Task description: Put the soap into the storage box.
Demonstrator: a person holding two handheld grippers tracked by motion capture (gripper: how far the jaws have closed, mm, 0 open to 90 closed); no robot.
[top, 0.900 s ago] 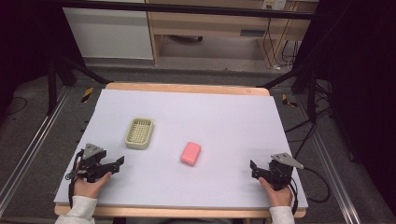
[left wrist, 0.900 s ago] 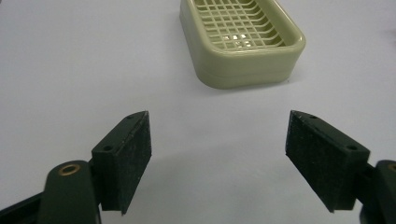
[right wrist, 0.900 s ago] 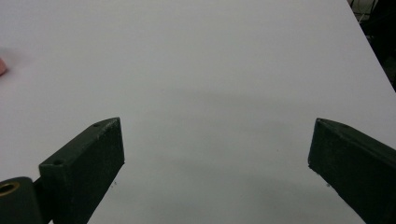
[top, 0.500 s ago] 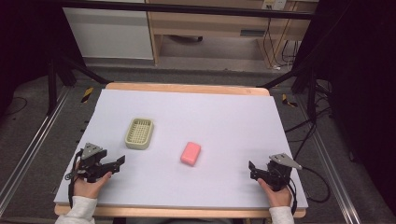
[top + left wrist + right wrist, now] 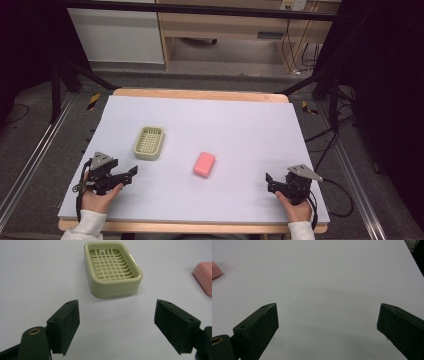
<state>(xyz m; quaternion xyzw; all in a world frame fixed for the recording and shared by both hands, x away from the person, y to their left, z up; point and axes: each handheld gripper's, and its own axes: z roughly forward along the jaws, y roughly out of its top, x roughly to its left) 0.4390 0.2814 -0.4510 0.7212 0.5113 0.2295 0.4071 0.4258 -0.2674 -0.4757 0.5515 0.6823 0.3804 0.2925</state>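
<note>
From the high view, almost nothing has changed over the last second: my left gripper [image 5: 131, 172] waits near the tabletop's [image 5: 240, 125] front left corner, my right gripper [image 5: 270, 180] near the front right corner, both where they were. The soap dish [image 5: 149, 142] sits left of centre, the pink soap [image 5: 204, 164] just beside it toward the middle, neither moved. I judge the work has not begun.

In the left gripper view, my jaws stand wide with nothing between them, aimed at the soap dish [image 5: 112, 268]; the soap [image 5: 204, 277] shows at the right edge.

In the right gripper view, jaws wide and empty over bare tabletop [image 5: 324, 277], the soap [image 5: 215, 270] far left.
</note>
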